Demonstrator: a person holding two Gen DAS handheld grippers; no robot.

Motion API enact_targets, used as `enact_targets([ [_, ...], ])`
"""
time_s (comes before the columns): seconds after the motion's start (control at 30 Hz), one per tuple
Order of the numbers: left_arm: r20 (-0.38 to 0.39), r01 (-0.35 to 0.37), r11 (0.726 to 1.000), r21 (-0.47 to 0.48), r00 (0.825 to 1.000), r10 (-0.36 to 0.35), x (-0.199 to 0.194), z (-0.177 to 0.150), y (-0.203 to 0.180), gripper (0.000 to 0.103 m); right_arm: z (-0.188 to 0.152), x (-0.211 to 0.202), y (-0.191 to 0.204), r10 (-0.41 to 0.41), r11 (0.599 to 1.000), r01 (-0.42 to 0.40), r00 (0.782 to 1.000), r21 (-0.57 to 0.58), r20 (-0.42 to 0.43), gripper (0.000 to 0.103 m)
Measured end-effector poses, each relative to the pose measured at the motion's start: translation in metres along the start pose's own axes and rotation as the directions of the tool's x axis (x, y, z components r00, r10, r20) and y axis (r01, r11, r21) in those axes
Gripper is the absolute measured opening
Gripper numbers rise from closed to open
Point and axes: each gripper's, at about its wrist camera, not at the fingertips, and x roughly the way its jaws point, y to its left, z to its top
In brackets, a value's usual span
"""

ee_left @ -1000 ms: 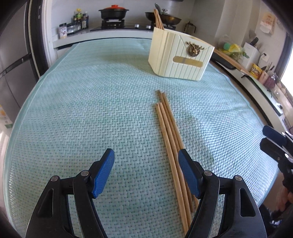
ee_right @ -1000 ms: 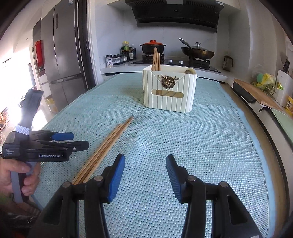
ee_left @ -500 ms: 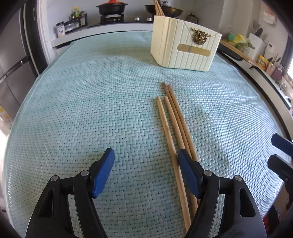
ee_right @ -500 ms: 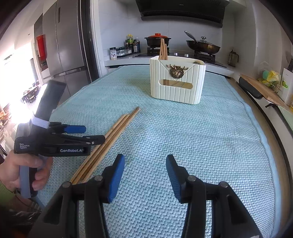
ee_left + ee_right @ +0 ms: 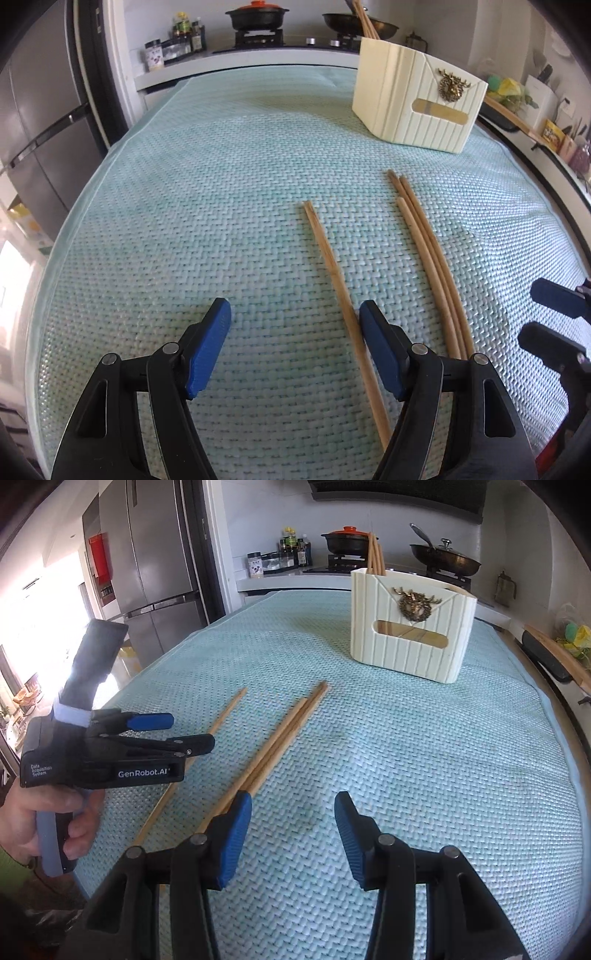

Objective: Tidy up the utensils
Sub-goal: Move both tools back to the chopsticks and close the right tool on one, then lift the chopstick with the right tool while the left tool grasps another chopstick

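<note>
Only the right cam shows the person's hand (image 5: 55,823) on the left gripper (image 5: 177,731), jaws apart, holding nothing. One stray chopstick (image 5: 341,291) lies inside its right pad, 3 more chopsticks (image 5: 430,254) just right. Right gripper (image 5: 293,834) has just narrowed, nothing between. Teal woven mat (image 5: 184,206); cream utensil holder (image 5: 410,627) w/ chopsticks upright at back; fridge left, stove behind.

Sunlit kitchen
Steel fridge (image 5: 162,572) stands left; stove (image 5: 343,563) with pot (image 5: 345,539) and pan (image 5: 445,559) behind; teal mat (image 5: 424,757) covers the worktop.
</note>
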Motion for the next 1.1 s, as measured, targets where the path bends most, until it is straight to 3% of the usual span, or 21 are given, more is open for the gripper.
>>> enact_targets([
  [0.17, 0.022, -0.003, 1.000, -0.008, 1.000, 0.004, -0.002, -0.006, 0.005, 0.074, 0.022, 0.032, 0.002, 0.045, 0.998, -0.044, 0.999, 0.036, -0.028, 0.019],
  [0.27, 0.023, -0.014, 1.000, -0.004, 1.000, 0.014, -0.002, -0.006, 0.003, 0.074, 0.028, 0.055, 0.005, 0.052, 0.998, -0.048, 0.995, 0.049, -0.087, 0.011],
  [0.6, 0.020, -0.017, 1.000, -0.012, 1.000, 0.017, -0.001, -0.005, 0.003, 0.076, 0.037, 0.071, 0.014, -0.112, 0.993, 0.105, 0.986, -0.062, -0.127, 0.009],
  [0.73, 0.023, -0.007, 0.999, -0.031, 1.000, 0.008, -0.002, -0.003, 0.005, 0.076, 0.036, 0.062, 0.010, -0.157, 0.985, 0.148, 0.982, -0.089, -0.102, 0.006],
  [1.1, 0.010, 0.002, 1.000, -0.017, 1.000, -0.002, -0.003, -0.004, -0.001, 0.076, -0.023, -0.010, -0.082, -0.259, 0.961, 0.269, 0.957, 0.065, -0.130, 0.006],
])
